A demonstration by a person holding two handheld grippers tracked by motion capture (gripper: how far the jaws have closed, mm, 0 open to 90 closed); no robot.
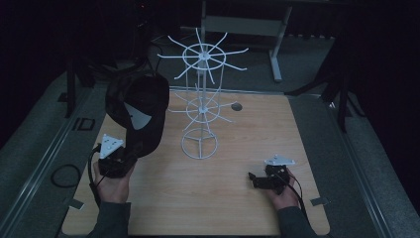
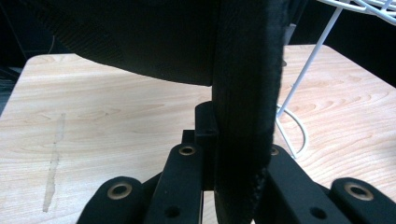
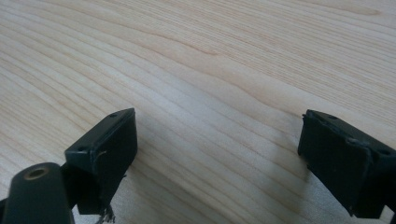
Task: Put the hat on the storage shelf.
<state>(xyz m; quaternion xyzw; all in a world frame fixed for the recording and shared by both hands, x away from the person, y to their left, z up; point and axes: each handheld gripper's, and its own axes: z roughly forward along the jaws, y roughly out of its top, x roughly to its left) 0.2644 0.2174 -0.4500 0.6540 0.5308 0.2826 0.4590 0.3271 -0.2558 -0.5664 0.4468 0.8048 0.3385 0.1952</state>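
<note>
A black cap point(image 1: 138, 111) hangs upright over the table's left side, a pale patch showing on it. My left gripper point(image 1: 124, 158) holds it from below, shut on its lower edge. In the left gripper view the cap's thick fabric edge point(image 2: 243, 93) stands vertically between the two jaws of the left gripper point(image 2: 233, 154). A white wire rack point(image 1: 200, 99) with two tiers of radiating hooks stands mid-table, just right of the cap; its stem and ring base point(image 2: 303, 79) appear behind the cap. My right gripper point(image 1: 255, 179) lies low on the wood at the front right, open, and between its jaws point(image 3: 217, 140) there is bare wood.
The wooden table point(image 1: 237, 139) has a small round hole point(image 1: 236, 106) near its back edge. A grey table frame point(image 1: 275, 49) stands behind in the dark. A cable loop point(image 1: 64, 174) lies on the floor at the left.
</note>
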